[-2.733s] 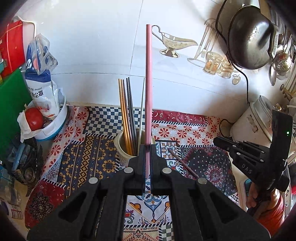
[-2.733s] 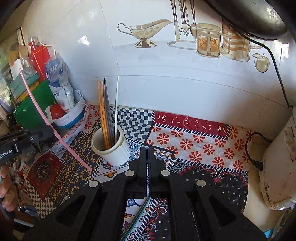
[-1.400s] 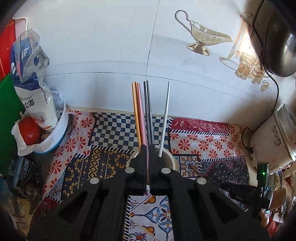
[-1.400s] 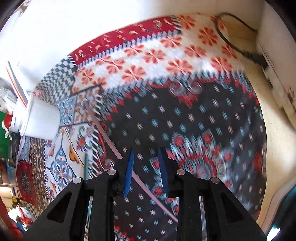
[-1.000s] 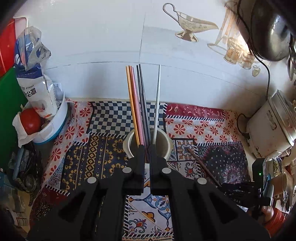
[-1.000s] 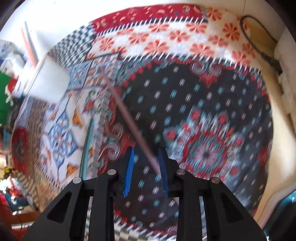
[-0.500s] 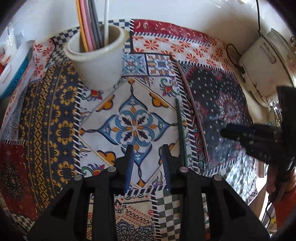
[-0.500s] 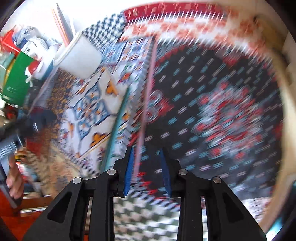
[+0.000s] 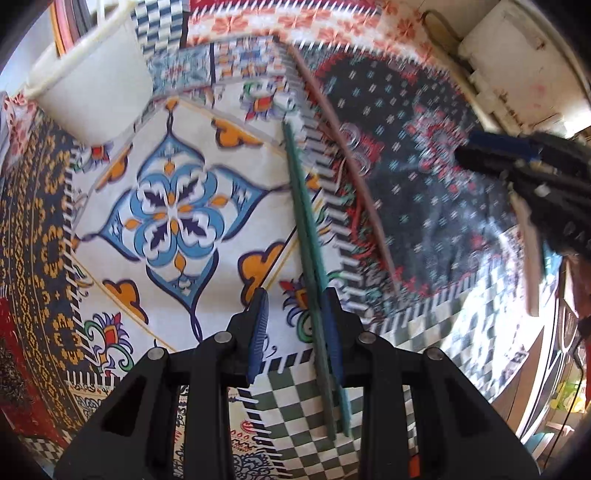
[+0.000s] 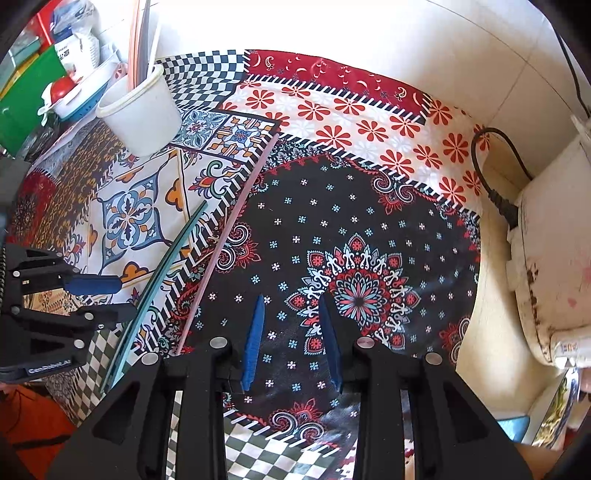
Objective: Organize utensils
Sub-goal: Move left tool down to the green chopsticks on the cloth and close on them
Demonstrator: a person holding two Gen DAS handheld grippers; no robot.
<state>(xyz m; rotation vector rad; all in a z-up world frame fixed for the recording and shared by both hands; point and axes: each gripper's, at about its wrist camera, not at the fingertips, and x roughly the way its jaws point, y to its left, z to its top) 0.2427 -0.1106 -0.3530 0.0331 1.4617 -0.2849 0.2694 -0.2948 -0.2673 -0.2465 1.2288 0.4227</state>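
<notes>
A green chopstick pair [image 9: 304, 218] lies on the patterned cloth; it also shows in the right wrist view [image 10: 162, 271]. A pink chopstick [image 9: 343, 155] lies just right of it, seen too in the right wrist view [image 10: 229, 236]. My left gripper [image 9: 293, 325] is open, its jaws straddling the green pair near its near end. A white cup [image 9: 92, 70] holding several chopsticks stands at the back left, and shows in the right wrist view [image 10: 142, 107]. My right gripper [image 10: 290, 332] is open and empty above the dark part of the cloth, right of the pink chopstick.
A white rice cooker [image 10: 546, 236] with a black cord [image 10: 491, 177] stands at the right. A white bowl with a tomato [image 10: 59, 94] and a green board [image 10: 22, 99] sit at the far left. The tiled wall [image 10: 369, 33] is behind.
The left gripper put the pink chopstick in the cup, opened, and came down over the green pair. The right gripper opened and swung over the dark cloth, away from the loose pink chopstick.
</notes>
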